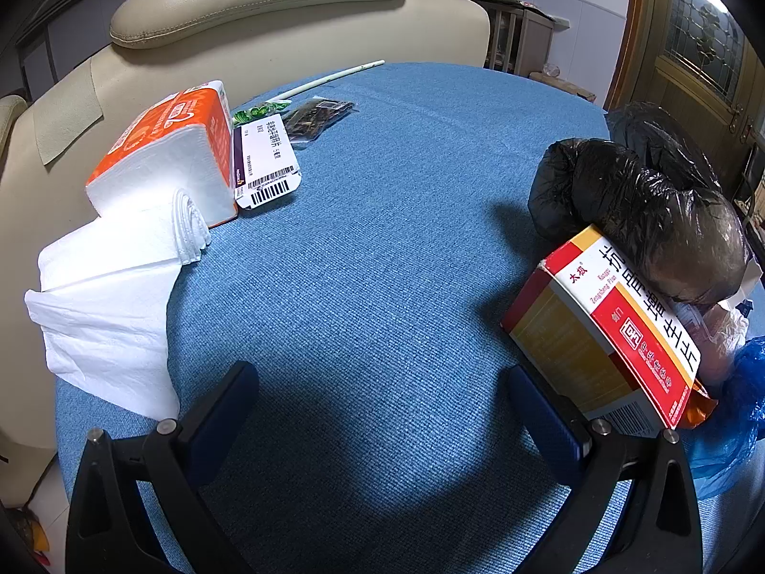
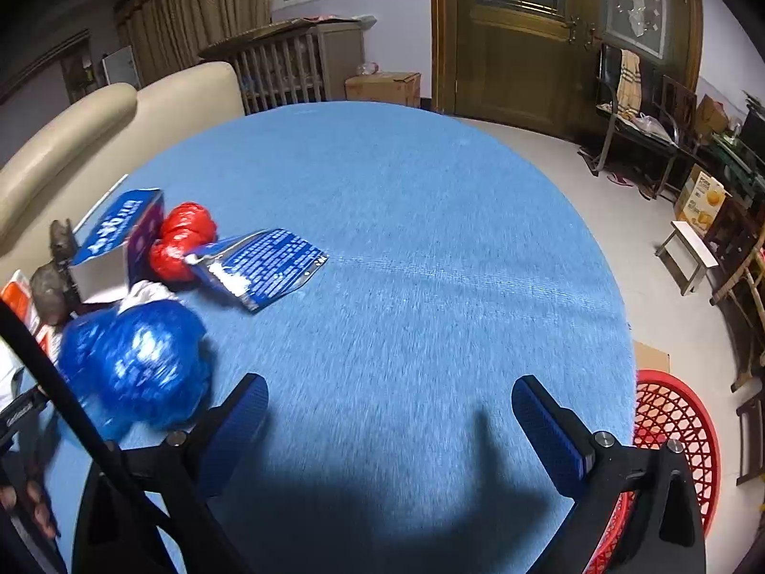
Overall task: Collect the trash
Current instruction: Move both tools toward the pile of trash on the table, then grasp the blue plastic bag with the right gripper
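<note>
both wide open, empty: left claw [image 1: 382, 423] near red box [image 1: 607, 330], right claw [image 2: 389, 423] over blue counter [image 2: 406, 239].

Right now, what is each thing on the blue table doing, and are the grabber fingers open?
Left gripper: open, empty.
Right gripper: open, empty.
Tissue pack: torn open, tissues spilling out.
Black bag: bunched up, resting on the box.
Red and yellow box: tilted, flap open.
Blue bag: crumpled.
Red bag: crumpled.
Red basket: beside the table, contents hidden.
</note>
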### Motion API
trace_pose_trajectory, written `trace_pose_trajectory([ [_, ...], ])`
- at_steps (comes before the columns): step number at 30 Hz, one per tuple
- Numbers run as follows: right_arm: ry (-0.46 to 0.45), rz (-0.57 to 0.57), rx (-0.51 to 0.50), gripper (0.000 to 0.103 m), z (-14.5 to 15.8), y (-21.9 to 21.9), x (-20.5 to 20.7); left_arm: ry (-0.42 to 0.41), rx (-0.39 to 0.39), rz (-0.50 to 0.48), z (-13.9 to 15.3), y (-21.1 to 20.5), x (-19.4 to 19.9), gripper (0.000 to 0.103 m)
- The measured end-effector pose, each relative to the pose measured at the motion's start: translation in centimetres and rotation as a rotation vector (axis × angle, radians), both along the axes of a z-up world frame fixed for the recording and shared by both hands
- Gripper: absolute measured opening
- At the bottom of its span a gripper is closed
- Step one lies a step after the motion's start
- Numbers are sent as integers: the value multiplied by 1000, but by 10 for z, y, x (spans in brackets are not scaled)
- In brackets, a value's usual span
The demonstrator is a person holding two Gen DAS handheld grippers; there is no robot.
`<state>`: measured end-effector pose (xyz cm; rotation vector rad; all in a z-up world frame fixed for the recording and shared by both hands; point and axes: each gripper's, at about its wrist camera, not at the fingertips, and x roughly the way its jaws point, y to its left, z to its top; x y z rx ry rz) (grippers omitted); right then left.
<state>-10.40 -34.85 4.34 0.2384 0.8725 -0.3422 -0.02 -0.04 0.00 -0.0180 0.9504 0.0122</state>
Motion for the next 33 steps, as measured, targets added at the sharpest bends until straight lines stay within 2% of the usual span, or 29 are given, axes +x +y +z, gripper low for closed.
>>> trace_pose_trajectory([
  [6, -21, 25, 1, 103, 18, 8, -23, 13, -4, -8, 5, 3, -3, 103],
  [9, -35, 35, 13, 103, 24, 12, -26, -27, -25, 5, 17, 10, -15, 103],
  [18, -72, 109, 53, 103, 39, 44, -32, -72, -32, 4, 52, 13, -53, 103],
  [22, -77, 137, 44, 103, 41, 58, -36, -68, -39, -5, 57, 10, -68, 103],
  [33, -96, 150, 60, 103, 45, 66, -44, -66, -20, -38, 52, 0, -70, 103],
])
